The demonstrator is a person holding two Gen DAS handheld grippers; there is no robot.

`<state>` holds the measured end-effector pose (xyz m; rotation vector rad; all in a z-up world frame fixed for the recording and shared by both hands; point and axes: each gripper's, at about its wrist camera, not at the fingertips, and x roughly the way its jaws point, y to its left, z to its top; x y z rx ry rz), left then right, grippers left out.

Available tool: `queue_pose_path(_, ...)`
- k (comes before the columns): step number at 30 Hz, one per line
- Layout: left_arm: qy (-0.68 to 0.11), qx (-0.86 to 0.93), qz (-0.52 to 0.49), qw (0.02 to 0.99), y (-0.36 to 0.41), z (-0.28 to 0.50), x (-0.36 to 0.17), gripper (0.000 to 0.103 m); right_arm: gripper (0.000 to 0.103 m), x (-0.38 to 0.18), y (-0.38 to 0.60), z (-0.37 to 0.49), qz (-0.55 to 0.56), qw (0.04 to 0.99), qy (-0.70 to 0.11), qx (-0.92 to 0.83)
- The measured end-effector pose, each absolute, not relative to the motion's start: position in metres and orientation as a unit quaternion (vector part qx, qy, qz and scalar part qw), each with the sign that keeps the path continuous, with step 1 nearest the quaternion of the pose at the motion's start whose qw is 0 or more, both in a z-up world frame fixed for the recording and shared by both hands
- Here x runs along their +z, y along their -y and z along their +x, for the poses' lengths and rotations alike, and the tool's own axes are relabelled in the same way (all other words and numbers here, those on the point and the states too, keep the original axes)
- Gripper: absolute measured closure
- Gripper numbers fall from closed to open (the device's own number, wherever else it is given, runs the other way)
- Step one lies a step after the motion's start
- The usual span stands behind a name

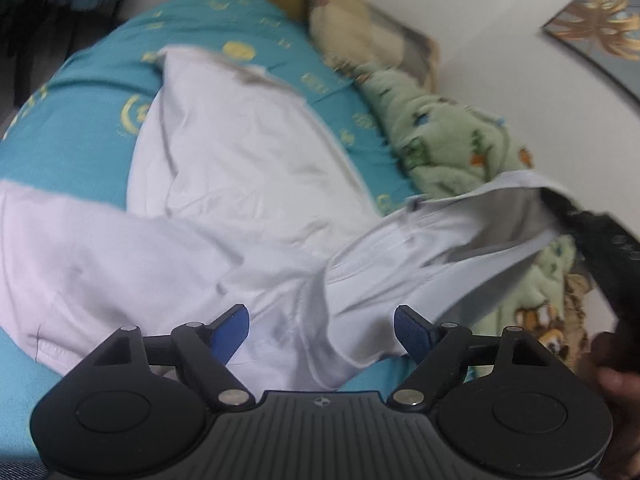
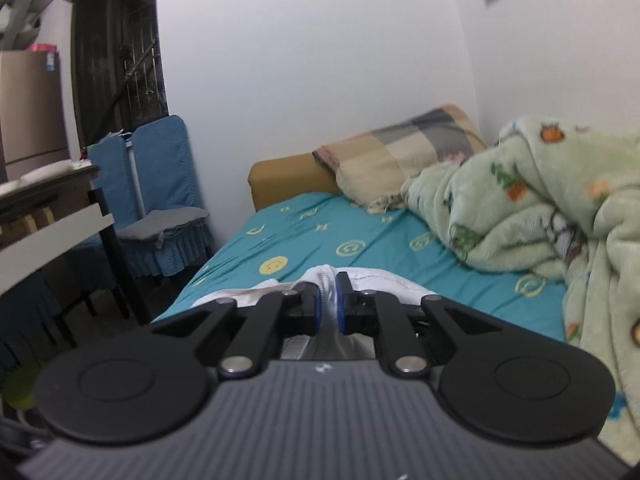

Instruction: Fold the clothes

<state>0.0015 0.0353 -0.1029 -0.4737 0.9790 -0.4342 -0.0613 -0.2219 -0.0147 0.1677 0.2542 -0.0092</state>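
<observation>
A white garment (image 1: pixel 224 168) lies spread and rumpled over the teal bedsheet (image 1: pixel 80 136) in the left wrist view. My left gripper (image 1: pixel 322 328) hovers open just above its near folds, blue pads (image 1: pixel 412 332) wide apart with loose cloth under them. At the right edge of that view my right gripper (image 1: pixel 592 240) appears as a dark blurred shape lifting a corner of the garment. In the right wrist view my right gripper (image 2: pixel 328 302) is shut on a bunched fold of the white garment (image 2: pixel 324 276), held above the bedsheet (image 2: pixel 360 240).
A green fleece blanket (image 2: pixel 540 216) is heaped along the wall side of the bed, with a striped pillow (image 2: pixel 400 152) at the head. Blue-covered chairs (image 2: pixel 160 200) and a table (image 2: pixel 48 216) stand left of the bed. A person's hand (image 1: pixel 616 380) shows at the right edge.
</observation>
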Motion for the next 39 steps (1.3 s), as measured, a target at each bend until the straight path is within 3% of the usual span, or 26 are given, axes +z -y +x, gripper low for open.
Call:
queue_pose_path(3,-0.5,-0.15,-0.248,0.816,-0.046,0.01,-0.123,0.031,0.092,-0.017,0.224,-0.061,0.073,0.99,-0.118,-0.037)
queue_pose_path(12,-0.402,-0.084,-0.271,0.871,-0.074,-0.012,-0.09,0.022,0.088,-0.034,0.244,-0.05,0.086,0.972,-0.173,-0.134)
queue_pose_path(14,-0.377,-0.078,-0.262,0.885,-0.074,-0.017,-0.078,0.022,0.064,-0.037,0.244,-0.049,0.076,0.97,-0.173,-0.151)
queue_pose_path(16,-0.361,-0.073,-0.242,0.898,-0.071,-0.023,-0.068,0.022,0.047,-0.041,0.243,-0.046,0.065,0.967,-0.18,-0.166)
queue_pose_path(21,-0.354,-0.065,-0.223,0.906,-0.065,-0.037,-0.058,0.021,0.048,-0.051,0.248,-0.037,0.058,0.956,-0.213,-0.192)
queue_pose_path(26,-0.327,-0.046,-0.224,0.917,-0.074,-0.054,-0.034,0.019,0.048,-0.034,0.252,-0.064,0.085,0.962,-0.169,-0.195)
queue_pose_path(30,-0.258,-0.045,-0.227,0.938,-0.083,-0.063,0.04,0.019,0.048,0.022,0.254,-0.09,0.102,0.974,-0.116,-0.164)
queue_pose_path(39,-0.074,-0.047,-0.174,0.981,-0.079,-0.084,0.283,0.015,0.049,0.237,0.259,-0.13,0.12,0.99,-0.002,-0.075)
